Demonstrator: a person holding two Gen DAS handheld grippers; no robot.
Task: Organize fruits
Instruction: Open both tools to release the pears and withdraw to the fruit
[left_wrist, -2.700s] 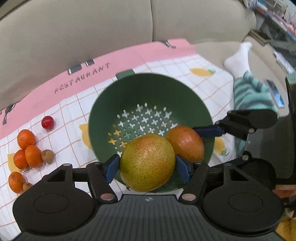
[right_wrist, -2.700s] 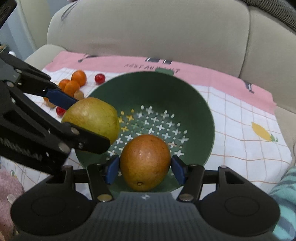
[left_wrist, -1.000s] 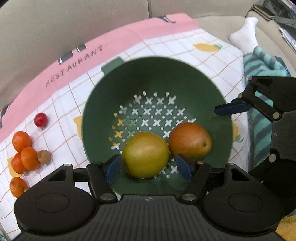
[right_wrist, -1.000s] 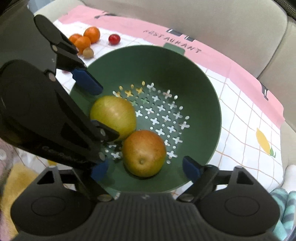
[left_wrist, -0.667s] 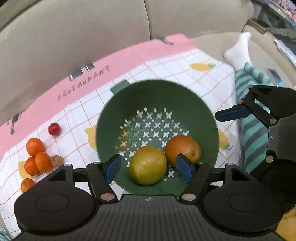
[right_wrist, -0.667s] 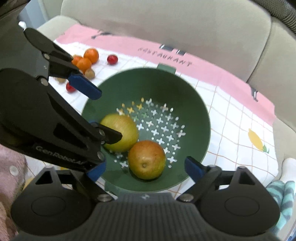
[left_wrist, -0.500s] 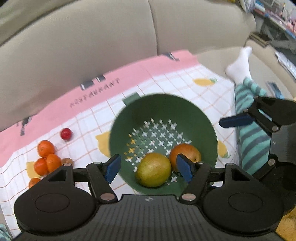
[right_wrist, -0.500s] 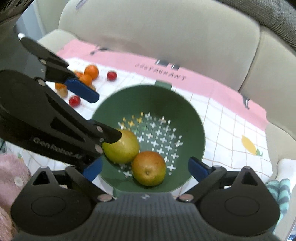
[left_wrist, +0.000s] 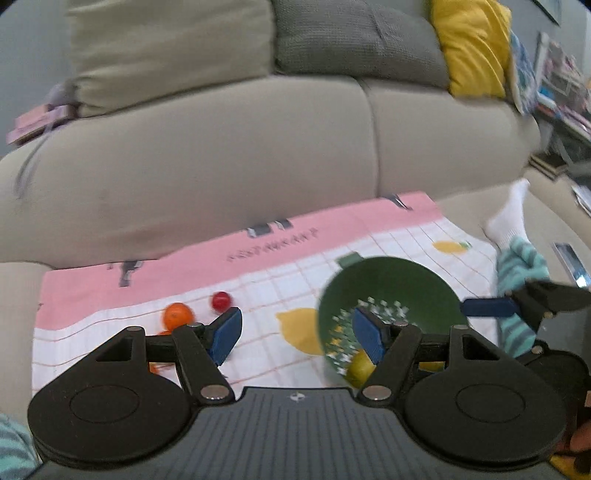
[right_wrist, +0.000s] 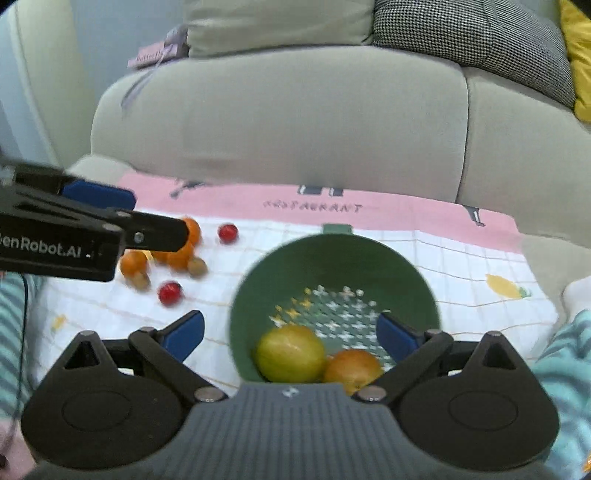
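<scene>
Right wrist view: small oranges (right_wrist: 180, 254) left beyond wide empty jaws; left gripper (right_wrist: 125, 214), jaws wide, nearer.

Beige sofa (right_wrist: 295, 122) fills the background, with a pale green cushion (left_wrist: 170, 48), a grey knit cushion (left_wrist: 354, 37) and a yellow cushion (left_wrist: 472, 48) along its top; the right wrist view shows a houndstooth cushion (right_wrist: 476, 44) there too. Pink-bordered checked cloth (right_wrist: 461, 266) with lemon prints and "RESTAURANT" lettering is spread over the seat. Person's leg in teal striped fabric (left_wrist: 521, 266) with a white sock (left_wrist: 509, 218) lies at the cloth's right edge, and blurred books or magazines (left_wrist: 554, 85) are stacked far right.
</scene>
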